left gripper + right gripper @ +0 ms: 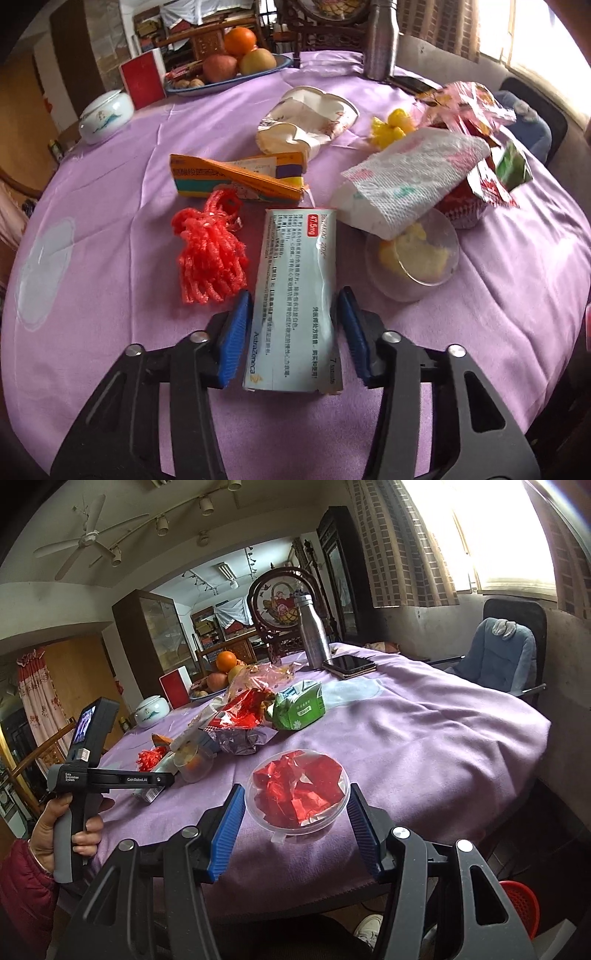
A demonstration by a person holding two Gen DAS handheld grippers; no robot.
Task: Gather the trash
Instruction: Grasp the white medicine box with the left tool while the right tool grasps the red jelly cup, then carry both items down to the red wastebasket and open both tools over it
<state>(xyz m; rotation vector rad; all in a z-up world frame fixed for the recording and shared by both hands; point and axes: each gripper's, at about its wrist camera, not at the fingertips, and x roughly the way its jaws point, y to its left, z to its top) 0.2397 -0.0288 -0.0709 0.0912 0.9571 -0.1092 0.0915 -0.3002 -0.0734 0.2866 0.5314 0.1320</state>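
Observation:
My left gripper (294, 295) is shut on a pale blue medicine box (295, 280) that lies flat on the purple tablecloth (110, 295), its blue pads against the box's long sides. Beside it lie a red mesh net (210, 254), a flattened orange carton (236, 177), a crushed paper cup (306, 118), a paper towel (410, 177) and a clear cup with yellow scraps (413, 258). My right gripper (296, 789) is shut on a clear plastic cup (266, 819) filled with red foil wrappers (299, 790), near the table's front edge. A hand (59, 834) holds the left gripper's handle.
At the back stand a fruit plate (207, 88), a steel bottle (380, 40), a phone (349, 664), a white jar (107, 114) and a red box (144, 79). A green tissue pack (299, 709) lies mid-table. A red basket (521, 904) sits on the floor; a chair (506, 657) stands at right.

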